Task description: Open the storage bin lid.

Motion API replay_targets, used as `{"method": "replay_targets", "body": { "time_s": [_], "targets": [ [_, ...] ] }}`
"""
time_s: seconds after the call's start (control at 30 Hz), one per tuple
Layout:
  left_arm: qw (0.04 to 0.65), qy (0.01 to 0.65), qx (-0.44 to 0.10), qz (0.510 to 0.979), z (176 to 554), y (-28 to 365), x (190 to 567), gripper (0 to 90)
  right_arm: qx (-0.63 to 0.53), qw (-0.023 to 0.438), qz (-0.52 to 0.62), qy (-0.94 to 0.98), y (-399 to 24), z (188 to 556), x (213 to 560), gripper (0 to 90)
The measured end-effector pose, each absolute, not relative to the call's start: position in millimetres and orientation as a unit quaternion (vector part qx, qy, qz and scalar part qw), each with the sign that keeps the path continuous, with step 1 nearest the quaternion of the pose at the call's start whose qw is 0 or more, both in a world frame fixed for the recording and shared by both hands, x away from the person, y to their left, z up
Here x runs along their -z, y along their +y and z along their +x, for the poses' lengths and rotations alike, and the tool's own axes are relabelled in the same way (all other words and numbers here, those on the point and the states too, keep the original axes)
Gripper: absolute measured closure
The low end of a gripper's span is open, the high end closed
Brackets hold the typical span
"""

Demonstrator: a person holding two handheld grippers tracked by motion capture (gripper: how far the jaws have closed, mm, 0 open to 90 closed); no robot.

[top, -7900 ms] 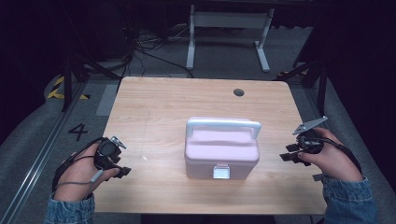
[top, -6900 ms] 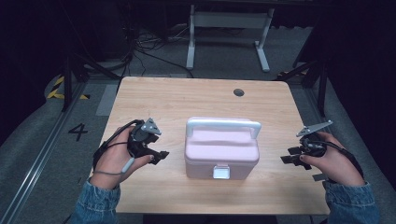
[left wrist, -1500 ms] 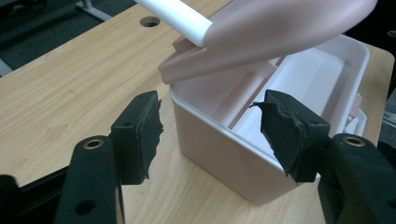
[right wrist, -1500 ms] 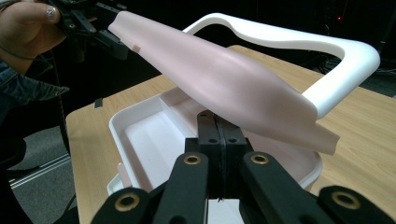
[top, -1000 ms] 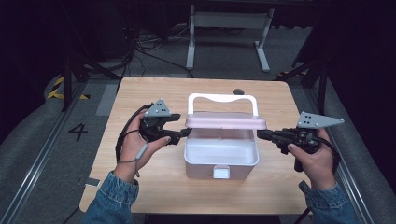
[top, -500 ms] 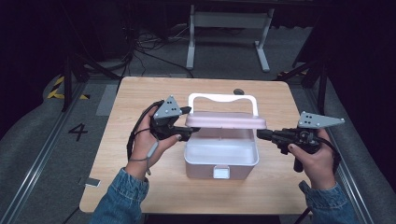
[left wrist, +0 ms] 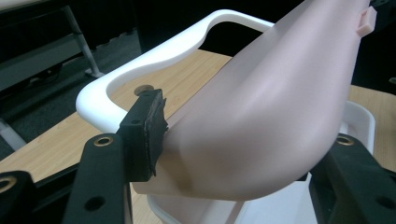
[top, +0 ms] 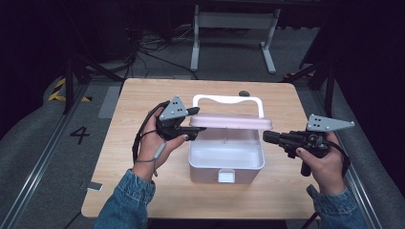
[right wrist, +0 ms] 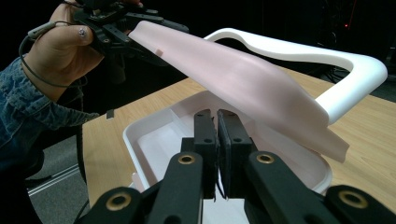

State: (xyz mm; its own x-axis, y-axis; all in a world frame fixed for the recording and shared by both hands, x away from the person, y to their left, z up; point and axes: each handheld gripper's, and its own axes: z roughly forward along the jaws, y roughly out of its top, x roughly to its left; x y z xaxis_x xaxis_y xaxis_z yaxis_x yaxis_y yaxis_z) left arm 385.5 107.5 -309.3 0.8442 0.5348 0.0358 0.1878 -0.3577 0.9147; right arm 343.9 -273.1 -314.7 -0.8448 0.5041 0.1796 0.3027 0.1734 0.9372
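Lidded box (top: 226, 160) sitting centre of the wooden surface (top: 124, 167), white body, pink lid (top: 230, 121) raised and hanging over the opening. Lid's long axis running left–right across the high view, white handle (top: 228, 101) standing behind it.

Left tongs (top: 195, 130) reaching in from the left of the frame, grasping the lid's left end; in the left gripper view one pad (left wrist: 152, 133) is pressing against the pink edge. Left hand is the nearer, already on the lid.

Right tongs (top: 267, 137) hanging just off the lid's right end, clenched on nothing; the right gripper view shows both jaws together, pointing under the lid into the empty box.

Against half a second ago: left tongs sitting slightly lower at the lid's end, lid and right tongs looking unchanged. Against the earliest frame: lid then closed, both hands well out at the surface's sides.
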Motion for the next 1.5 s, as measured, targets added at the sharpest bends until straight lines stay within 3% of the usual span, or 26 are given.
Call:
{"method": "replay_targets", "body": {
  "time_s": [0.23,0.37,0.8,1.07,1.5],
  "targets": [
    [0.514,0.226,-0.157,0.813,390.9,109.2,303.8,44.3,-0.585,0.091,0.269,0.76,-276.0,344.2,315.7,86.2],
    [0.493,0.222,-0.169,0.824,393.7,108.9,296.1,49.7,-0.583,0.093,0.274,0.759,-280.2,345.2,316.8,85.8],
    [0.51,0.234,-0.15,0.814,415.2,113.1,285.3,59.3,-0.579,0.09,0.294,0.755,-291.1,345.6,322.3,82.5],
    [0.512,0.244,-0.145,0.811,430.3,114.3,281.0,65.6,-0.572,0.092,0.323,0.748,-305.6,342.8,328.2,71.1],
    [0.512,0.258,-0.149,0.806,459.4,112.4,278.7,71.0,-0.561,0.104,0.355,0.74,-323.9,339.7,338.8,66.7]
  ]
}}
